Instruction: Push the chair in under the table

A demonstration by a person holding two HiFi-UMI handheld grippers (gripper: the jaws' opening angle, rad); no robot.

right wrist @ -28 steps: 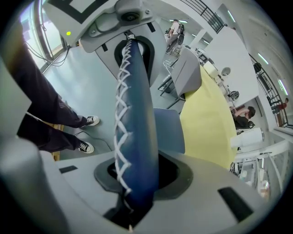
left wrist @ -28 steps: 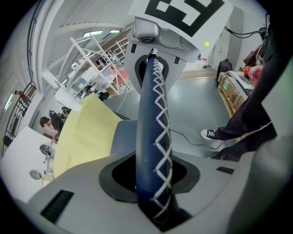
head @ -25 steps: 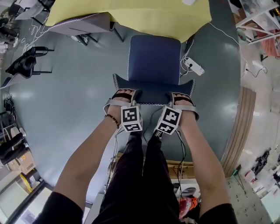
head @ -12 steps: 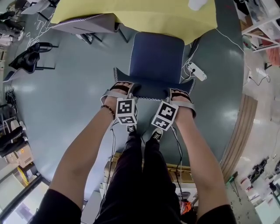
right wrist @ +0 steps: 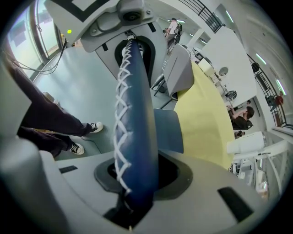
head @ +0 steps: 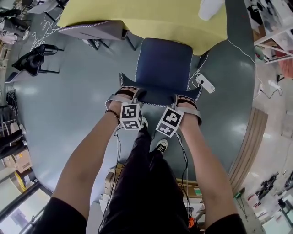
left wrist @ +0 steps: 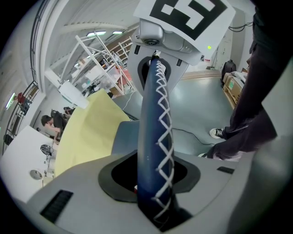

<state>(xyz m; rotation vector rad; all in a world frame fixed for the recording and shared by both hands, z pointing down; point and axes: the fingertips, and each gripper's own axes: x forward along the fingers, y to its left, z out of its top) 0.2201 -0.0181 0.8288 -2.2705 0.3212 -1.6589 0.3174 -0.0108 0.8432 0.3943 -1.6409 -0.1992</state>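
There is one blue chair [head: 163,66] with white cross-stitching along its edges, and two grippers hold it, both on the top edge of its one backrest [head: 158,97]. The left gripper [head: 138,94] has its jaws clamped on that edge near the backrest's left corner. The right gripper [head: 177,98] is clamped the same way near the right corner, so the padded rim runs straight from one pair of jaws to the other. In each gripper view the stitched rim rises between that gripper's two jaws and fills the gap, and the other gripper shows at its far end. Beyond the fingers lies the seat, and its far edge reaches just under the one yellow table [head: 151,18]. The rest of the seat and the backrest are out on the grey floor [head: 68,100]. On the tabletop, well beyond the right gripper's fingers, stands one white cylinder [head: 211,9]. A second chair [head: 91,28], grey, sits at the table well beyond and outside the left gripper's fingers. One white power strip [head: 204,83] lies on the floor just outside the right gripper, beside the seat's right edge. Behind the fingers, below the two marker cubes, are the person's two dark-trousered legs and two black-and-white shoes. One shoe [head: 144,123] is close behind the left cube, and the other shoe [head: 161,145] is further back.
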